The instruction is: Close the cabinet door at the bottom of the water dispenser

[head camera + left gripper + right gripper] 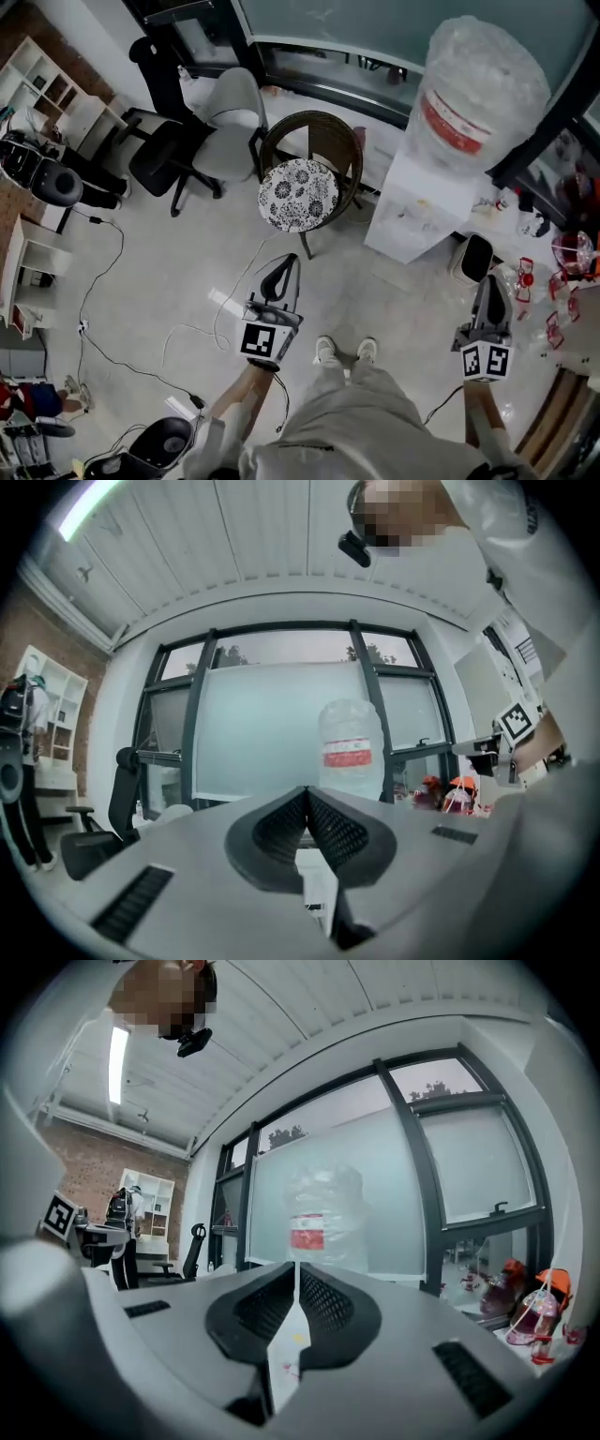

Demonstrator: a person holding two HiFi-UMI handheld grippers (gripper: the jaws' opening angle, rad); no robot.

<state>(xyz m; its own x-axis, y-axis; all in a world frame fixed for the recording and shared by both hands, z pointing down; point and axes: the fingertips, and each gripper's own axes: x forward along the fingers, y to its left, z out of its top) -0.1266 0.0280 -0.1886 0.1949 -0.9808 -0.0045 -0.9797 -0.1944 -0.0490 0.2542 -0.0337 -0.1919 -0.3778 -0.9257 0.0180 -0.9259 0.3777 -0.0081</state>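
Head view looks down on the white water dispenser [412, 211] with its bottle [483, 89] on top; its bottom cabinet door cannot be made out from above. Left gripper [284, 267] and right gripper [489, 286] are both clenched on nothing, near the dispenser's front and not touching it. A patterned chair [298, 194] stands just beside the dispenser.

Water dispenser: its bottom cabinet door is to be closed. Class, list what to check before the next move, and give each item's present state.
1. Fingers of the left gripper together, nothing between them: ok.
2. Fingers of the right gripper together, nothing between them: ok.
3. The dispenser stands ahead of the person, in view: ok.
4. Is the door open or shut: cannot tell; no view shows it.
5. Grippers aimed at the door: not ok; both gripper views face the bottle on top.
6. The chair stands apart from the dispenser, to its left: ok.
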